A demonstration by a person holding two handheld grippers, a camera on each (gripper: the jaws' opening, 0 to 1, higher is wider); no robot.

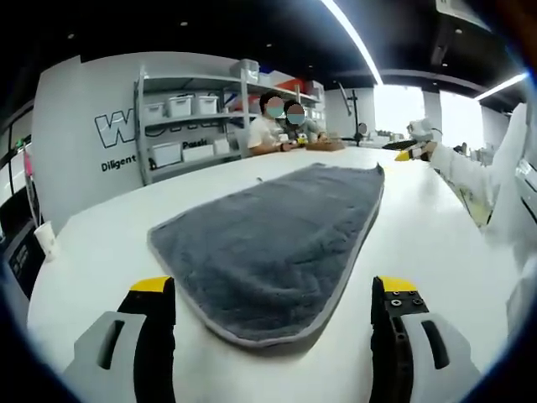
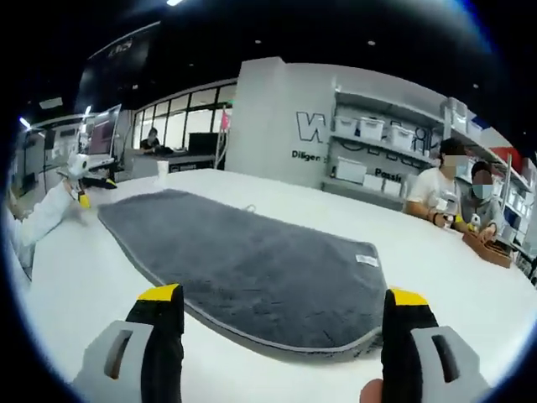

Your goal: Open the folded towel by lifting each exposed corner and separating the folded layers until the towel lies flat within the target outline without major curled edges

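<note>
A dark grey towel (image 1: 277, 243) with a lighter stitched edge lies spread along the white table (image 1: 101, 243). My left gripper (image 1: 274, 287) is wide open just in front of the towel's near rounded end, its yellow-tipped jaws to either side and nothing between them. At the towel's other end my right gripper (image 2: 283, 298) is also wide open over the near edge of the towel (image 2: 252, 260), where the hem looks doubled. A small white label (image 2: 367, 260) sits near that corner. The right gripper (image 1: 413, 151) appears far off on a white sleeve. The left gripper (image 2: 84, 191) is likewise small at the left.
Two people (image 1: 281, 126) sit at the table's far side, beside grey shelving (image 1: 189, 117) with white bins. A paper cup (image 1: 44, 238) stands at the left table edge. A person's white sleeve (image 1: 503, 193) runs along the right. Another cup (image 2: 162, 168) stands behind the towel.
</note>
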